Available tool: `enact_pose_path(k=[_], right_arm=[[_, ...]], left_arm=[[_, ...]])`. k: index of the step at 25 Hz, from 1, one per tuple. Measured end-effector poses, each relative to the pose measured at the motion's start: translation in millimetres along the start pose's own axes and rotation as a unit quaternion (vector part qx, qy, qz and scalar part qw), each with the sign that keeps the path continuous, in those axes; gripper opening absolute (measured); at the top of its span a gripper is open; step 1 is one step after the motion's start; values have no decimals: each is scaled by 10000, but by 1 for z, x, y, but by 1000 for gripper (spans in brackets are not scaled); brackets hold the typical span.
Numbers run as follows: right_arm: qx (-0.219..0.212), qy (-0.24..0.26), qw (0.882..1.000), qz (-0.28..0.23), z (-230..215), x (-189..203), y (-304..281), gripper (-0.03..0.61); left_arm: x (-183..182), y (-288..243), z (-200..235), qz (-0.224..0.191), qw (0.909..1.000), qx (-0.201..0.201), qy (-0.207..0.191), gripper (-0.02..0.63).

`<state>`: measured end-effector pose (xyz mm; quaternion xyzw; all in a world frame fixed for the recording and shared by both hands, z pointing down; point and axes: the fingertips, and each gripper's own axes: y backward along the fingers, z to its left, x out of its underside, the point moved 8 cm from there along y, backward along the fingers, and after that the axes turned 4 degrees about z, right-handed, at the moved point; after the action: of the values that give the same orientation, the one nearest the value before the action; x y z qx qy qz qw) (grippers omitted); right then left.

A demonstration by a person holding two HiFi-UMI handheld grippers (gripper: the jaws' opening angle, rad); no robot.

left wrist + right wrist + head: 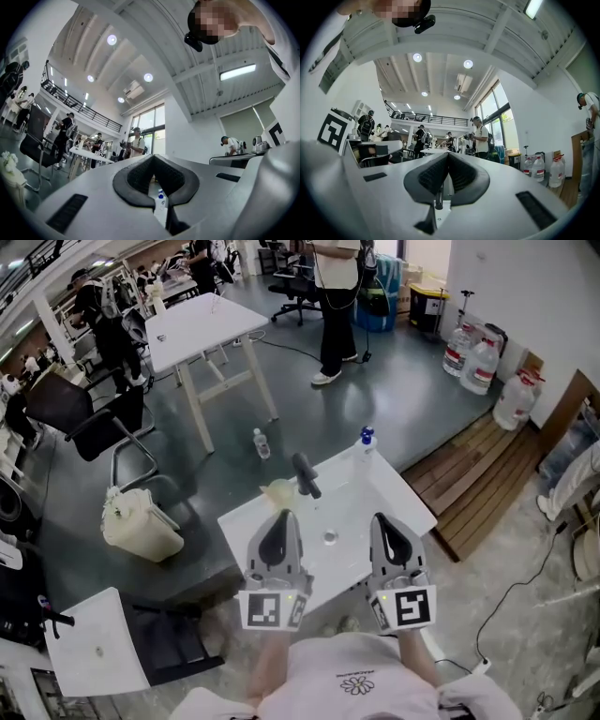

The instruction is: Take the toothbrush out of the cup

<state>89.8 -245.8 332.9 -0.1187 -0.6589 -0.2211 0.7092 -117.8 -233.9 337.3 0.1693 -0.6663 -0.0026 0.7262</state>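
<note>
White desk (398, 501): left tool (281, 518) and right tool (388, 523) sit over its near edge, both closed with nothing held. Blue-capped bottle (366, 448) at far right corner. Dark toothbrush (306, 475) upright near far edge, against yellowish cup (278, 492); in it or beside, unclear.

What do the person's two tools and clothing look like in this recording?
Both the left tool and the right tool have smooth grey shells rimmed with black textured pads. Each carries a white cube printed with black square markers. The person wears a white shirt with a small dark emblem.
</note>
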Motion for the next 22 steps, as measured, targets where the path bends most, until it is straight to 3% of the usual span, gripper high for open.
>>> enact_pose_path(k=[7, 9, 14, 18, 22], right_arm=[[-248, -20, 9997, -21, 6, -6, 0, 12], [-253, -24, 9997, 5, 5, -5, 0, 12], [-248, -70, 9995, 199, 3, 3, 3, 12], [-261, -18, 9990, 368, 5, 10, 5, 12], [-208, 134, 9982, 555, 3, 16, 8, 12]], left_arm=[[1, -3, 9, 231, 9994, 40, -241, 23], [5, -11, 26, 323, 9988, 126, -355, 95], [38, -24, 70, 693, 9945, 495, -610, 190], [81, -37, 98, 1181, 9842, 1093, -744, 251], [121, -52, 129, 1813, 9736, 1177, -741, 264]])
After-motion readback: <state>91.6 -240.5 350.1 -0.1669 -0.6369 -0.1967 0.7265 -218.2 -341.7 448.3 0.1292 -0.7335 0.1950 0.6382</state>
